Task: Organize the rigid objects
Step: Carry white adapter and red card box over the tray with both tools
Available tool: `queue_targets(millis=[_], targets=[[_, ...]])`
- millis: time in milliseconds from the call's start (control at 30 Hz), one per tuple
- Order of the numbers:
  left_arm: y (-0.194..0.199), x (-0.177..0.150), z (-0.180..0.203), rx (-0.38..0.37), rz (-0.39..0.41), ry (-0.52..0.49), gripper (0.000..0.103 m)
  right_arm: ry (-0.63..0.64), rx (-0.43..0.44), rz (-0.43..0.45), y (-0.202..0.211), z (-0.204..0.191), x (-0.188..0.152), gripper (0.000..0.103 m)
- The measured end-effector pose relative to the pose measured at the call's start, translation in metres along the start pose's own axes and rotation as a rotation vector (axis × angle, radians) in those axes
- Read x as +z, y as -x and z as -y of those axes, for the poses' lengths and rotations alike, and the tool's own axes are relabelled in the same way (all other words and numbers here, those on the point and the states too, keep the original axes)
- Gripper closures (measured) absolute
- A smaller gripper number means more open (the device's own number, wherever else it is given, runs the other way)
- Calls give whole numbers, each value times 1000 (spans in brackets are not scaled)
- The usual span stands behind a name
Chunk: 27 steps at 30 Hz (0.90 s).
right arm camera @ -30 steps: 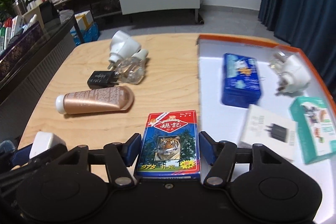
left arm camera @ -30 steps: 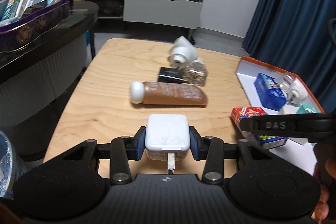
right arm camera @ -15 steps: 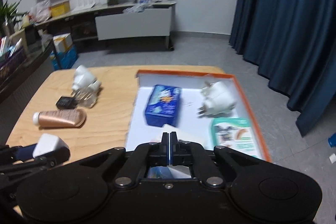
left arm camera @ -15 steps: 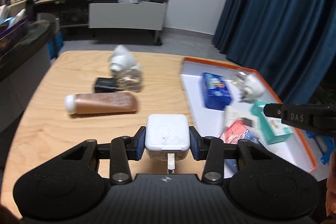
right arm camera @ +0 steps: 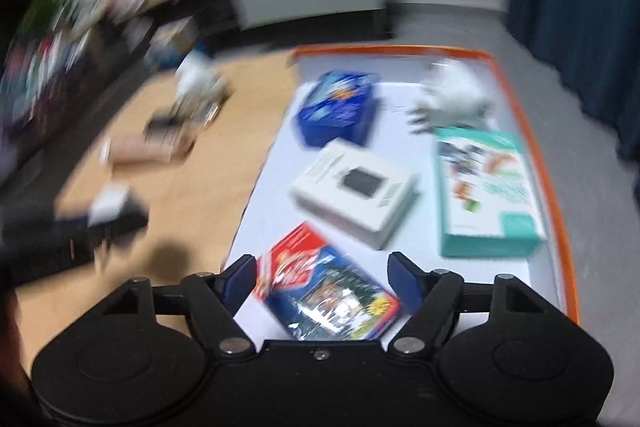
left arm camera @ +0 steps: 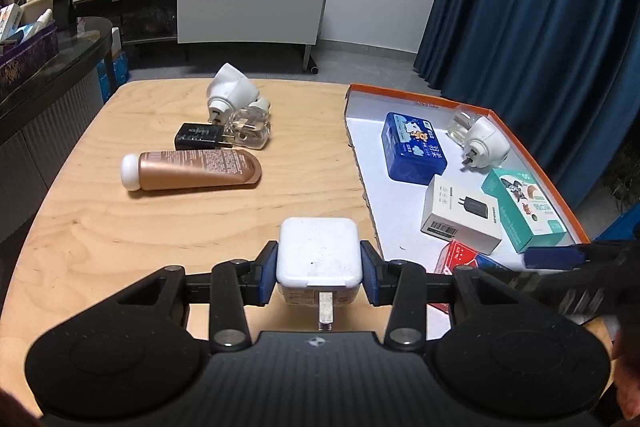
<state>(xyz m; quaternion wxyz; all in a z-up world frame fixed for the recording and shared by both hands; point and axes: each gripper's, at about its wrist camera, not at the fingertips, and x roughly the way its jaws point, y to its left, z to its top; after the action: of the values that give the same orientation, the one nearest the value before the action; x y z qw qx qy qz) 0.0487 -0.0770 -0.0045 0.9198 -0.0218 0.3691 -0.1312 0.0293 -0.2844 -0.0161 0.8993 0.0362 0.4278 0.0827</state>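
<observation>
On the wooden surface (left arm camera: 200, 227), beside the orange-rimmed tray (left arm camera: 416, 99), the left tool (left arm camera: 319, 267) is clamped on a white charger (left arm camera: 318, 251), which looks light, stiff and smooth; its flat sides suit gripping. The right tool (right arm camera: 322, 277) stands apart over the red card box (right arm camera: 328, 291) lying in the tray.

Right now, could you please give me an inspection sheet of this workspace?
Surface: light plywood table, orange-rimmed white tray on its right side.
Job's things: white square charger in left gripper; red-and-blue tiger card box lying in tray.
Clutter: blue tissue pack, white charger box, teal carton, white plug-in device in tray; bronze tube, black adapter, white plug-in with clear bottle on table.
Grippers: left shut on charger; right gripper open around card box.
Cables: nothing seen.
Surroundings: blue curtain, low TV cabinet.
</observation>
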Motion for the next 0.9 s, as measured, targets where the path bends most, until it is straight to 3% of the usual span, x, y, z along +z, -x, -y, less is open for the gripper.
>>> queue_targets(millis=[133,200,267,333,567,900], targets=[[4,0,-3,-4,9,1,61,202,8,-46,-18,-13,-1,14],[3,0,-5,-3,6,6,61,221,27,-98,-32,-11,1,14],[1,0,-5,-2,1,12,61,217,58,-92,-35,-8,2,15],[-1,1,-5,-1,-3,16,61,190,43,-67,-33,-7,2,26],[-4,10,6,-10,0,0,61,-26,2,58,3,18,10,29],[-18,63,61,-102,3,-97,61,-155,-94,241,64,71,57,29]])
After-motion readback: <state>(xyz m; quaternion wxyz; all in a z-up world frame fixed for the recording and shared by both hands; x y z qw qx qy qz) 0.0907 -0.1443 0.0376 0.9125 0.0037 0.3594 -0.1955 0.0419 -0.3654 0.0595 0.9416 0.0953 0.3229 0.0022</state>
